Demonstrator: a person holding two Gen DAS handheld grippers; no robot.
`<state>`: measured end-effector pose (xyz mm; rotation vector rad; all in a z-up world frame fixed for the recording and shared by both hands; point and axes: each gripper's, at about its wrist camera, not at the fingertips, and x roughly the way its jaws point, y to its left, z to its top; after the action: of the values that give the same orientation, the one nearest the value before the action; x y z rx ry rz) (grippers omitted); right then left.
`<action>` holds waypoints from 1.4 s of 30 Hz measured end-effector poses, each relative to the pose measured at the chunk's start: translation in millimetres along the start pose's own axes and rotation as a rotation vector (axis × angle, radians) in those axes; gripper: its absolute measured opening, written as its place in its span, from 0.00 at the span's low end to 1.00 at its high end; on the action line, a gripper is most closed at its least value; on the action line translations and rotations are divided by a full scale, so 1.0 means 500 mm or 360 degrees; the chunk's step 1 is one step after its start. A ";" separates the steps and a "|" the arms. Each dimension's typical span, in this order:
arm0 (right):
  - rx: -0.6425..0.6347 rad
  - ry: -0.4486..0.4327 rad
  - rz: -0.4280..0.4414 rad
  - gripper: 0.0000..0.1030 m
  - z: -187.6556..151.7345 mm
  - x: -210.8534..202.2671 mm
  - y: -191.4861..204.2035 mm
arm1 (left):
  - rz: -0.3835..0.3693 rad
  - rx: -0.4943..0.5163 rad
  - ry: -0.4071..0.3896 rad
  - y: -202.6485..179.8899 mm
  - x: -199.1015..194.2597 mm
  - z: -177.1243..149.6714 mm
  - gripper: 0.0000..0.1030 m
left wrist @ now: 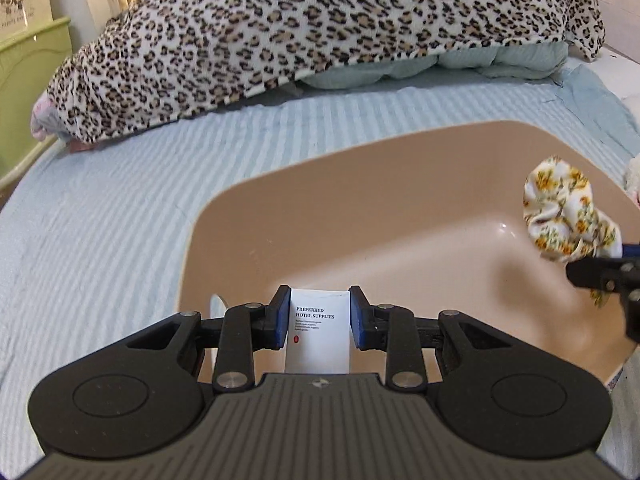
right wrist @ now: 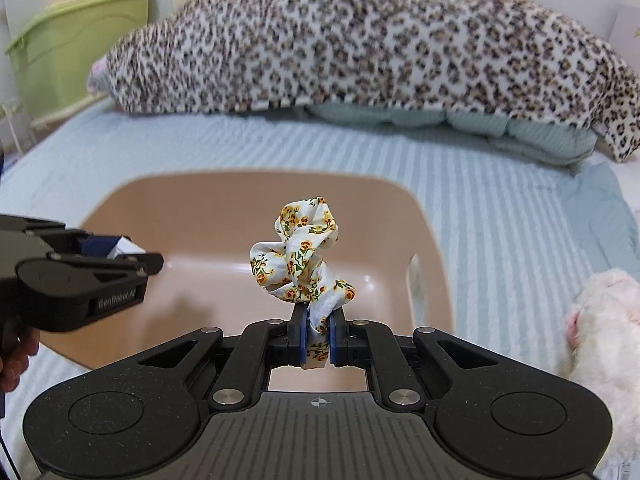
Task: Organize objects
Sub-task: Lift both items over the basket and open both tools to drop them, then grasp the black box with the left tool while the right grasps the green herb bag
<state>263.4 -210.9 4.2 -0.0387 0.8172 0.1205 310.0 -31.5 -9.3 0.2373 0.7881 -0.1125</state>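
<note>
A tan plastic basin (left wrist: 400, 168) (right wrist: 168, 200) lies on the striped light-blue bed. My left gripper (left wrist: 319, 316) is shut on a small white box printed "PREFERRED HOTEL SUPPLIES" (left wrist: 318, 332), held over the basin's near side. My right gripper (right wrist: 318, 338) is shut on a white scrunchie with yellow flowers (right wrist: 302, 256), which hangs above the basin's middle. In the left wrist view the scrunchie (left wrist: 568, 212) shows at the right edge. In the right wrist view the left gripper (right wrist: 132, 258) comes in from the left with the box (right wrist: 124, 246) between its jaws.
A leopard-print blanket (left wrist: 312, 28) (right wrist: 360, 48) covers pale green pillows (left wrist: 440, 64) at the back of the bed. A green plastic bin (right wrist: 76, 44) stands at the far left. A white plush toy (right wrist: 604, 320) lies right of the basin. A person's hand (right wrist: 16, 360) holds the left gripper.
</note>
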 end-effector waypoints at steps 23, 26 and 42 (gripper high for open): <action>-0.0045 -0.0059 -0.0009 0.79 -0.105 -0.229 0.004 | -0.0049 -0.0111 -0.0068 0.009 -0.231 -0.093 0.92; -0.0055 0.0000 -0.0013 0.80 -0.136 -0.229 0.006 | -0.0061 -0.0124 -0.0024 0.003 -0.245 -0.128 0.92; -0.0068 0.0178 -0.0069 0.84 -0.270 -0.198 0.009 | -0.0186 -0.0078 0.0262 -0.076 -0.211 -0.264 0.92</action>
<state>97.9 -226.2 -15.8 -0.1039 0.9247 0.0953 138.2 -33.8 -30.4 0.1554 0.9673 -0.1853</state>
